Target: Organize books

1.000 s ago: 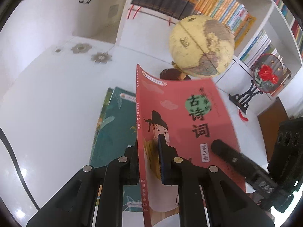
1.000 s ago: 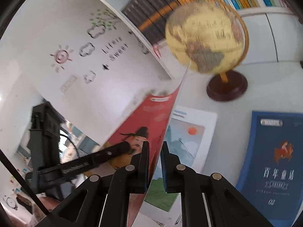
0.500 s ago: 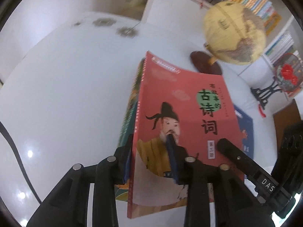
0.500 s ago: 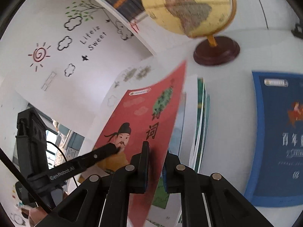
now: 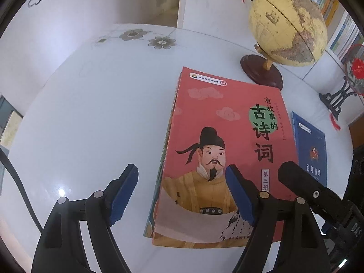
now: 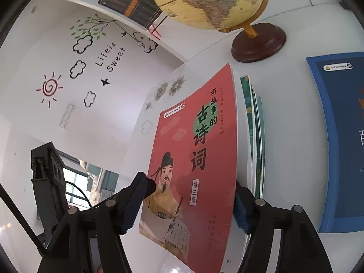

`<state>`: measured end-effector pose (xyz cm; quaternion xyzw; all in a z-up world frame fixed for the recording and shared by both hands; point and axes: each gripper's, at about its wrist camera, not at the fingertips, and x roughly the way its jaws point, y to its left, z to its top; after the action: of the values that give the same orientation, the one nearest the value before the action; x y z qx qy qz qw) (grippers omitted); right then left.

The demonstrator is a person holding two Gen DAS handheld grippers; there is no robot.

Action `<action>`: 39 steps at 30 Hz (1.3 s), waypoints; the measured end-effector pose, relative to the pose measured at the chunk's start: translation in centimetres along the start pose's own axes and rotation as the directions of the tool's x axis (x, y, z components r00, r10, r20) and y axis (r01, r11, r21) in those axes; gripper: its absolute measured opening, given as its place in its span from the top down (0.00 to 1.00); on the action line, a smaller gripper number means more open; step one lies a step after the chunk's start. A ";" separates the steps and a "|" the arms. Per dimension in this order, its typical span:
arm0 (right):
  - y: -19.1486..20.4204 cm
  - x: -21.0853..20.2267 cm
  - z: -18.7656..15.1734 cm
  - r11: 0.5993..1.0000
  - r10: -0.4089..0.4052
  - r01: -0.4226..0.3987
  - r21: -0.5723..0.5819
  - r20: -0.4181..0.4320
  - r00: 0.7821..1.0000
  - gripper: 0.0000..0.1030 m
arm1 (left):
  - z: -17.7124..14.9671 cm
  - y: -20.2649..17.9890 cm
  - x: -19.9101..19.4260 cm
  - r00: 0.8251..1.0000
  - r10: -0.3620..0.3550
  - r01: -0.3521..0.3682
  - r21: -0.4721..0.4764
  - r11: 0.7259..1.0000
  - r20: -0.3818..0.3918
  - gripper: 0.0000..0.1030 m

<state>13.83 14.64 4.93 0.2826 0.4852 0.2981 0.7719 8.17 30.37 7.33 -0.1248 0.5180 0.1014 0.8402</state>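
Note:
A red book (image 5: 225, 150) with a cartoon scholar on its cover lies flat on top of a stack of green-edged books (image 5: 165, 150) on the white table. My left gripper (image 5: 182, 193) is open, its blue pads spread over the book's near end, holding nothing. My right gripper (image 6: 188, 204) is also open, with the red book (image 6: 200, 159) between its spread pads. A blue book (image 5: 311, 150) lies flat to the right of the stack and shows in the right wrist view (image 6: 341, 136).
A yellow globe (image 5: 289, 27) on a dark wooden base (image 5: 261, 72) stands just beyond the stack. A black ornament stand (image 5: 339, 97) is at the far right. A white bookcase (image 5: 227, 6) full of books lines the back. The white table (image 5: 97, 118) extends left.
Both grippers held the red book upright, then lowered it flat onto the stack. Both have now opened and let it go.

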 end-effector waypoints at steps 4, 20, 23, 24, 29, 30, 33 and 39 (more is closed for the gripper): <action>-0.5 -0.6 0.1 1.000 0.004 -0.003 0.020 -0.010 1.000 0.33 | 0.1 -0.6 -0.3 1.000 0.028 -0.028 0.014 1.000 0.001 0.24; -11.1 -15.1 1.8 0.982 -0.186 0.174 0.068 0.277 0.943 0.24 | 2.2 -13.0 -1.7 0.981 -0.181 0.171 0.122 0.978 0.073 0.23; -13.9 -17.4 2.0 0.972 -0.225 0.195 0.129 0.293 0.929 0.24 | 1.5 -17.1 0.2 0.974 -0.226 0.223 0.144 0.964 0.006 0.21; -14.4 -17.9 2.1 0.970 -0.231 0.197 0.141 0.297 0.927 0.24 | 1.1 -18.2 0.7 0.970 -0.240 0.241 0.144 0.960 -0.024 0.21; -16.7 -20.4 1.9 0.962 -0.258 0.217 0.163 0.300 0.918 0.24 | -0.6 -22.0 2.6 0.958 -0.276 0.286 0.154 0.946 -0.083 0.21; -17.2 -20.7 2.0 0.963 -0.256 0.215 0.164 0.294 0.921 0.24 | -1.0 -22.7 3.3 0.960 -0.263 0.275 0.164 0.947 -0.096 0.21; -19.0 -20.6 2.0 0.961 -0.249 0.205 0.186 0.261 0.933 0.24 | -1.9 -23.3 4.7 0.952 -0.280 0.297 0.144 0.944 -0.125 0.21; -20.9 -19.7 1.8 0.964 -0.204 0.155 0.216 0.229 0.952 0.24 | -2.6 -22.7 6.5 0.945 -0.297 0.313 0.119 0.942 -0.139 0.21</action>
<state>12.44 -13.92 1.84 0.3469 0.4352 0.1395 0.8190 15.60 8.25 2.78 -0.1504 0.5473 -0.0742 0.8199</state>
